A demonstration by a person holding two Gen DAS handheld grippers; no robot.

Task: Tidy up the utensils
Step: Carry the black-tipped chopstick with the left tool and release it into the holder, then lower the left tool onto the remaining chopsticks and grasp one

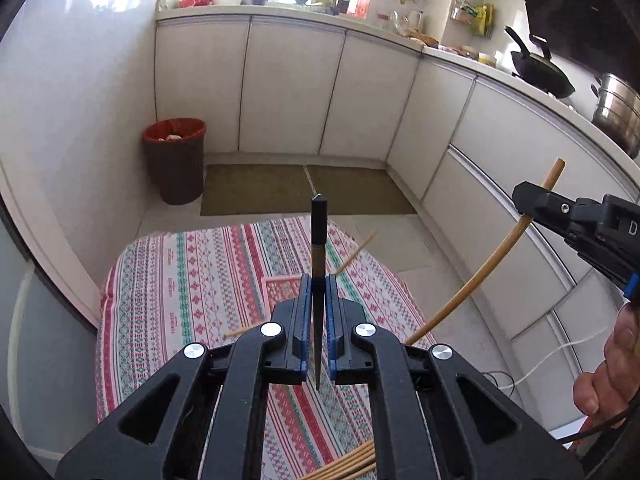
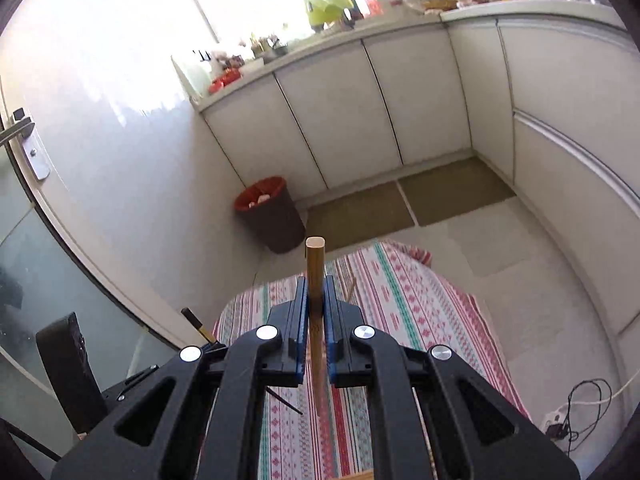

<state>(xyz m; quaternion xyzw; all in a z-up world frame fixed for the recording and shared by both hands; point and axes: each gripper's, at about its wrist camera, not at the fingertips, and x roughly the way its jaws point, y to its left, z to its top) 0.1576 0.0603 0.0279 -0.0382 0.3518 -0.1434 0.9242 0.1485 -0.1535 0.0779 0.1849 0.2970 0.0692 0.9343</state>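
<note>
In a home kitchen, the left hand-held gripper is clenched on a dark chopstick, which stands upright between its blue pads with the squared end above the fingertips and the thin tip pointing back toward the camera. The right hand-held gripper grips a light bamboo chopstick the same way, blunt end up; seen from the left wrist view, that right hand-held gripper hangs to the right, above the floor beside the cabinets, its chopstick running down and to the left. A bundle of bamboo chopsticks lies at the bottom edge of the left view, just beneath the gripper body. Below both tools spreads the tabletop, covered in a striped red, green and white patterned cloth, with a pink basket resting on it just behind the left gripper's fingers and a single bamboo chopstick angled up past it. Beyond the tabletop, brown floor mats lie before white cabinets, a dark bin with a red liner stands in the corner, and a black wok and steel pot sit on the counter at right.
</note>
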